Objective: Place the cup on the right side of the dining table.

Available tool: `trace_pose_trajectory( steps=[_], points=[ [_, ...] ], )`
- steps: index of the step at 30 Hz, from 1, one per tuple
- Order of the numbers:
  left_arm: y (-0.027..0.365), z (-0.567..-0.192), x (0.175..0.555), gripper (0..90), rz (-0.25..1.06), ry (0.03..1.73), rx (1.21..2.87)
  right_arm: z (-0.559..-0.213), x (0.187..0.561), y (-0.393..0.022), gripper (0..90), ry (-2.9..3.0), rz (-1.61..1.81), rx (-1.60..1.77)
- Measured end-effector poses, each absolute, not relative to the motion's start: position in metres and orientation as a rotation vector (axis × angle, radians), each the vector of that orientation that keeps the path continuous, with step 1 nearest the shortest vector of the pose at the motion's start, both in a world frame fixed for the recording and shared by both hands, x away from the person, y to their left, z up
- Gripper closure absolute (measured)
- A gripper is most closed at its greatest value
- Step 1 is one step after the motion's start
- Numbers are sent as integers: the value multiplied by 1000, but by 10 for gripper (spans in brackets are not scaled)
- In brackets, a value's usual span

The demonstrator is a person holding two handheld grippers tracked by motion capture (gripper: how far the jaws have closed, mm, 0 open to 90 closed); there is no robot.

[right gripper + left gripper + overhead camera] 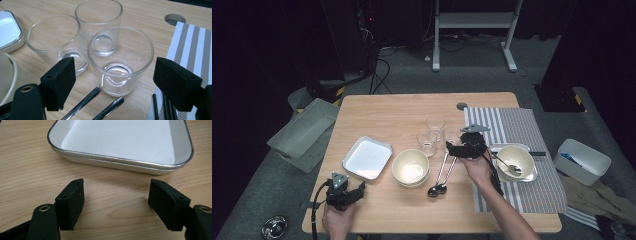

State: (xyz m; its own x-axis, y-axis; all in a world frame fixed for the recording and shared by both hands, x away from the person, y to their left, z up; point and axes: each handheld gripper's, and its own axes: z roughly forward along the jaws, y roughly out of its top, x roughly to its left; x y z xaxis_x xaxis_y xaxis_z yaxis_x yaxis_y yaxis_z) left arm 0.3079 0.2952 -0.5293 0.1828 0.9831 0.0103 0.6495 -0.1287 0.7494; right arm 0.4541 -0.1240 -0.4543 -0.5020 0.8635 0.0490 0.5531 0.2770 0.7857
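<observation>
My right gripper (113, 82) stood with jaws spread wide around the nearest glass (121, 61) without touching it; the glass sat upright just beside the striped placemat (192, 45). My left gripper (116, 202) lay released before the white tray (120, 142).

Clear glossy glass tumbler (121, 61), wooden table (145, 15)

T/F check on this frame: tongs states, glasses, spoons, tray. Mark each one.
1. Right tongs are open, with the nearest clear drinking glass just ahead of them. True.
2. Left tongs grip the white rectangular tray. False: open, short of it.
3. Three glasses stand on the wooden table. True.
4. The two metal spoons lie in the stacked cream bowls. False: they lie on the table beside them.
</observation>
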Motion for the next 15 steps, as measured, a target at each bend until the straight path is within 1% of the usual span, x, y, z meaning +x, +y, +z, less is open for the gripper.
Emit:
trace_pose_trajectory(
  steps=[4, 15],
  points=[
    [295, -529, 308, 293, 705, 1535, 1851, -458, 461, -124, 145, 2177, 1081, 1289],
    [295, -529, 308, 293, 705, 1536, 1851, -459, 473, -116, 131, 2184, 1075, 1274]
  ],
)
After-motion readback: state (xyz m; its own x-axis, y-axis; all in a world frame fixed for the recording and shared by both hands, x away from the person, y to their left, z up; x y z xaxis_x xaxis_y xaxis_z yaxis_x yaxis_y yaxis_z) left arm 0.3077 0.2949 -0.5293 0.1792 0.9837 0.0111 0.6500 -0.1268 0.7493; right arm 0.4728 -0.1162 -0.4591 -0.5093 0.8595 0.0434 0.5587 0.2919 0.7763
